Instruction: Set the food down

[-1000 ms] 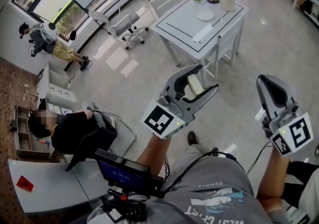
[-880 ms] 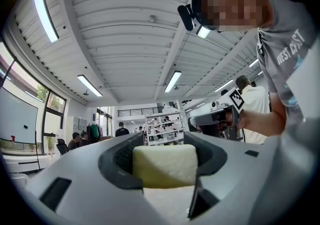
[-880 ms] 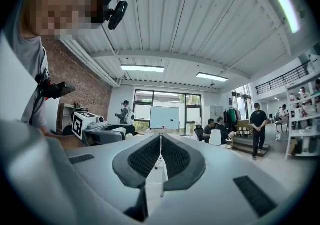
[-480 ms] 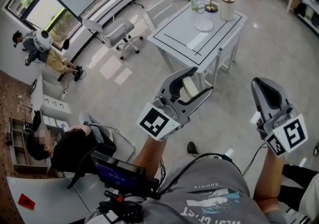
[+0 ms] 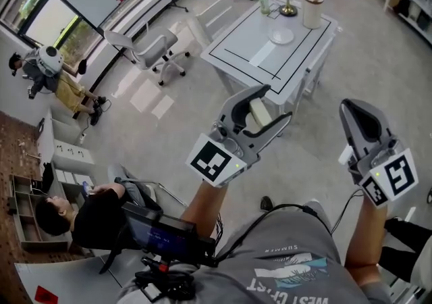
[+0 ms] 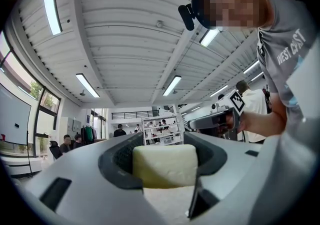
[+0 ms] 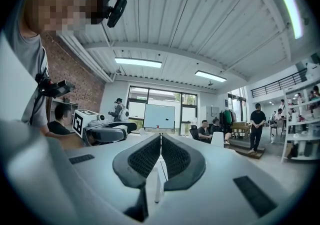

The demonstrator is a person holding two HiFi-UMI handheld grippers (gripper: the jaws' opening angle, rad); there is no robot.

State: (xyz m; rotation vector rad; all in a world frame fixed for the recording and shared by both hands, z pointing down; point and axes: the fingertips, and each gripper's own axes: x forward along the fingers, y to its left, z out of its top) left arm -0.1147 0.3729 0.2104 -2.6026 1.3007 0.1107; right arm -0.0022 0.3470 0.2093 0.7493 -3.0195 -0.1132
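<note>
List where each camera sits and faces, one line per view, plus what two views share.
Head view: on the person's head, facing steeply down at floor and white table; shows left gripper, right gripper, grey shirt.
Left gripper view: on the left gripper, tilted up at the ceiling; jaws clamp a pale food block; shirt at right.
Right gripper view: on the right gripper, tilted up at the ceiling; jaws together, empty; left gripper at left.
Shared: head and left gripper views both show the food block.
</note>
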